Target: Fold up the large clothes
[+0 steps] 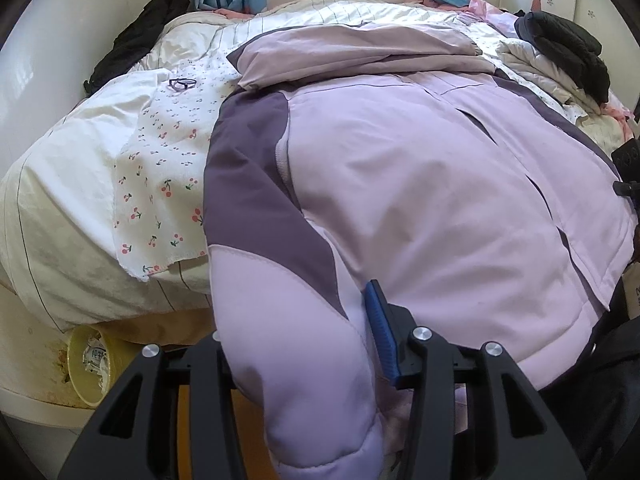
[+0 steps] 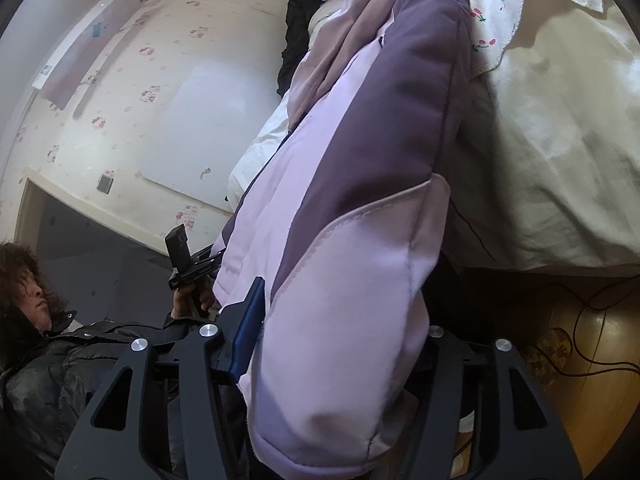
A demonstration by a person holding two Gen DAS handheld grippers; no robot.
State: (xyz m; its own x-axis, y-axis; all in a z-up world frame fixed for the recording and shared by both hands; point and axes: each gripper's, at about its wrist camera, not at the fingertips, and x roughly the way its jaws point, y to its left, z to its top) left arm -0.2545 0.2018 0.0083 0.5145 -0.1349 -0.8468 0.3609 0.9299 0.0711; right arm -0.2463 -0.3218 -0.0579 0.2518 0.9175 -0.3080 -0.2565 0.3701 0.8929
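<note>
A large lilac padded jacket (image 1: 420,184) with dark purple panels lies spread across the bed, its hood folded at the far side. One sleeve (image 1: 288,340) hangs over the bed's near edge. My left gripper (image 1: 304,344) is shut on that sleeve; its blue pad (image 1: 382,332) presses the fabric. In the right wrist view my right gripper (image 2: 340,344) is shut on a lilac and purple sleeve (image 2: 344,304), with its blue pad (image 2: 250,320) against the cloth. The far fingers are hidden by fabric.
The bed carries a white quilt (image 1: 80,184), a cherry-print cloth (image 1: 164,172), glasses (image 1: 182,83) and black garments (image 1: 568,48) at both back corners. A yellow bin (image 1: 90,364) stands on the floor at left. A person in a dark coat (image 2: 48,344) stands beside the bed.
</note>
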